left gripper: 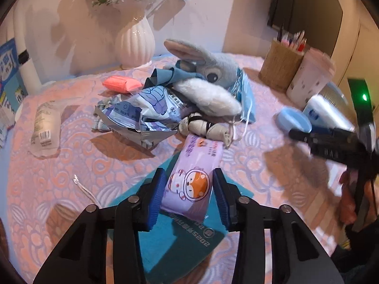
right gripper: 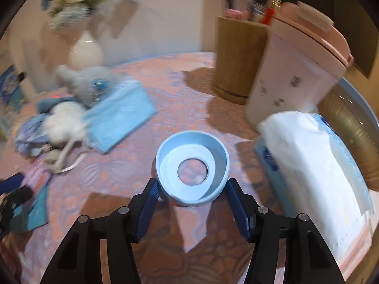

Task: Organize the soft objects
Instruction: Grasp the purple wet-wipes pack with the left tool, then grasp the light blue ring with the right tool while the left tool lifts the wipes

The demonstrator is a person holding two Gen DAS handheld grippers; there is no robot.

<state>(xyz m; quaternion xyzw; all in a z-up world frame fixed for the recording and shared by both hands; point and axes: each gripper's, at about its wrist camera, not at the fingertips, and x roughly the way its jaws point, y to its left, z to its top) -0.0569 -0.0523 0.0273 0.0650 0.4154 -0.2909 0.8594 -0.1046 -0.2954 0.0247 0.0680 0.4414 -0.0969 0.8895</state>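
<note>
Now, left wrist: left gripper (left gripper: 189, 195) clamped around the purple tissue pack (left gripper: 191, 179), pile ahead; lift straight, avoid squashing. Right wrist: right gripper (right gripper: 191, 209) astride the blue ring (right gripper: 192, 170), contact unclear; centre before squeezing.

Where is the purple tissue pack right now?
In the left wrist view, the purple tissue pack lies between the left gripper pads, on a teal booklet.

both wrist views close, angled down at table; share plush rabbit (left gripper: 208, 71) pile.
</note>
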